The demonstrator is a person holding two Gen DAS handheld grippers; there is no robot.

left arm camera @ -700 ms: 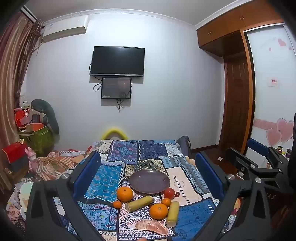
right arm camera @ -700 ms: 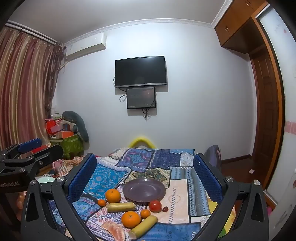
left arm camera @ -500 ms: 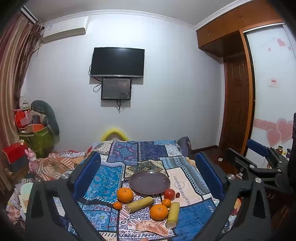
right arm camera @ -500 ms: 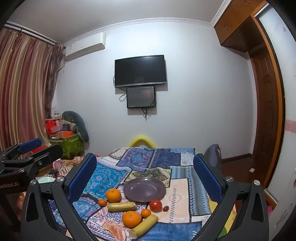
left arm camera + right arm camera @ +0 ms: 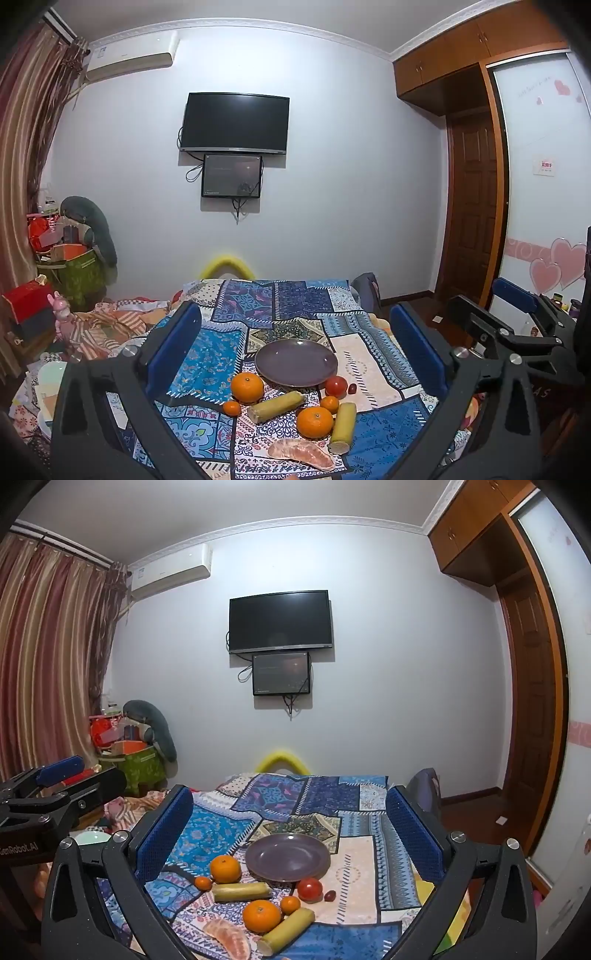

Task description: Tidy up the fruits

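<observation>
Near the front edge of the patchwork blue bedspread (image 5: 207,354), oranges (image 5: 246,386), a red tomato (image 5: 335,386) and yellow-green cane pieces (image 5: 276,406) lie beside the empty round purple plate (image 5: 295,362). Both the left gripper (image 5: 295,354) and right gripper (image 5: 290,834) hover wide open, empty. Round fruit may roll on soft cloth if nudged.

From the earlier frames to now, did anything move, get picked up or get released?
Nothing visibly changed. Both the left gripper and the right gripper hang open and empty above the fruit, the plate is bare, and the oranges, tomato and other pieces lie where they were.
</observation>
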